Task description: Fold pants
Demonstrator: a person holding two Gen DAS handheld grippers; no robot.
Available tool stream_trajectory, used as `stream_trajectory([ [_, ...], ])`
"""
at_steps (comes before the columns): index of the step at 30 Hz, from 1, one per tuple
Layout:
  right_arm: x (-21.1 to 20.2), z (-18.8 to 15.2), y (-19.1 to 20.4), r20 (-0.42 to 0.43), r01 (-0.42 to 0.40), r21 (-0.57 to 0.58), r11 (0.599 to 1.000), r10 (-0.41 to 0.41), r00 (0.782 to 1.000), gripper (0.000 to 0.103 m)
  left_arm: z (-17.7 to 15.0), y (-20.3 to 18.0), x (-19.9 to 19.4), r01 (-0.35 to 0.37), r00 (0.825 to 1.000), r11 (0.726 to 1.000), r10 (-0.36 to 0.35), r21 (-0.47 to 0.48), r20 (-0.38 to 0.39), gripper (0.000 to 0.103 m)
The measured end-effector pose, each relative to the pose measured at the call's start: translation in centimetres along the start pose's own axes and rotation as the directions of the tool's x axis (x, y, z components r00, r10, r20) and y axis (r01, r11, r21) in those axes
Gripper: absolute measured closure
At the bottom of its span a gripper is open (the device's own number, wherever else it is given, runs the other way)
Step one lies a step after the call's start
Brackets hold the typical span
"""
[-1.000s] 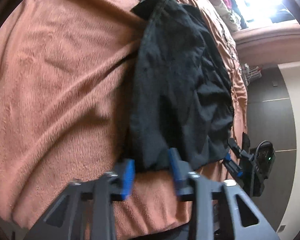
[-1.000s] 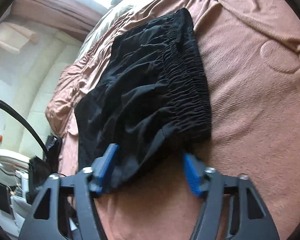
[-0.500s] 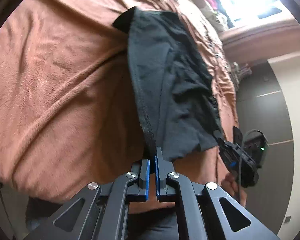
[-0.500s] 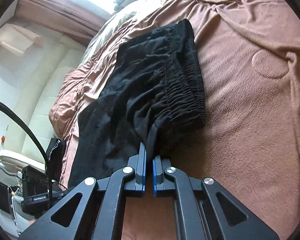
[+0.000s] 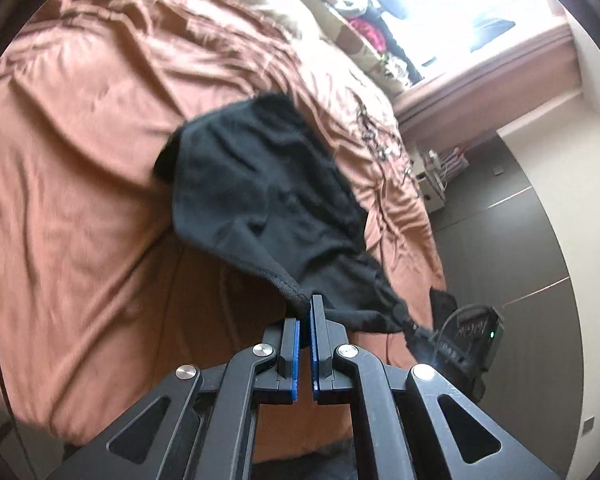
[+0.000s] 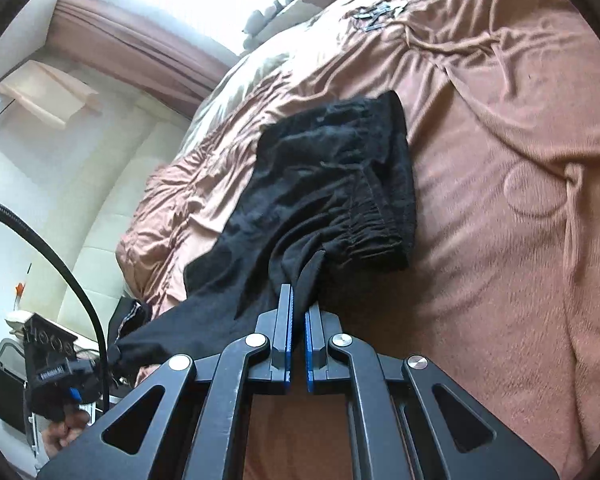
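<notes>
Both tools have gone from jaws apart beside the near edge of the black pants point(image 5: 268, 200) to clamped on it: the left gripper point(image 5: 305, 316) pinches a hemmed corner, the right gripper point(image 6: 298, 308) a bunch near the elastic waistband. That near edge now hangs lifted off the brown blanket point(image 5: 80, 160) (the far end still rests there), so I judge the fold-over is starting.

The pants point(image 5: 268, 200) are spread on the bed cover point(image 5: 84, 184), with their near edge raised off it. One near corner is clamped in the left gripper point(image 5: 305, 316), the other in the right gripper point(image 6: 298, 304), beside the waistband point(image 6: 384, 216).
</notes>
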State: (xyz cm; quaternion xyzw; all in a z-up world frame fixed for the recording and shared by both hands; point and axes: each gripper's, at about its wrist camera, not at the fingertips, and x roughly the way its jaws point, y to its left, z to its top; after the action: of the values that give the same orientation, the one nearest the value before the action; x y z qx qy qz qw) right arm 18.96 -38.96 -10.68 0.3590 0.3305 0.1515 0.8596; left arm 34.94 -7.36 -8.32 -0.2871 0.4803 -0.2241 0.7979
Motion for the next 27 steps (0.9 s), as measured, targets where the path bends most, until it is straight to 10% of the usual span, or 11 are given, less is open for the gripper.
stream_trajectory([
  [27, 7.9, 11.7, 3.2, 0.035, 0.060, -0.063, 0.996, -0.057, 0.998, 0.101, 20.0, -2.5, 11.0, -0.048, 0.999, 0.995, 0.047, 0.092, 0.008, 0.099],
])
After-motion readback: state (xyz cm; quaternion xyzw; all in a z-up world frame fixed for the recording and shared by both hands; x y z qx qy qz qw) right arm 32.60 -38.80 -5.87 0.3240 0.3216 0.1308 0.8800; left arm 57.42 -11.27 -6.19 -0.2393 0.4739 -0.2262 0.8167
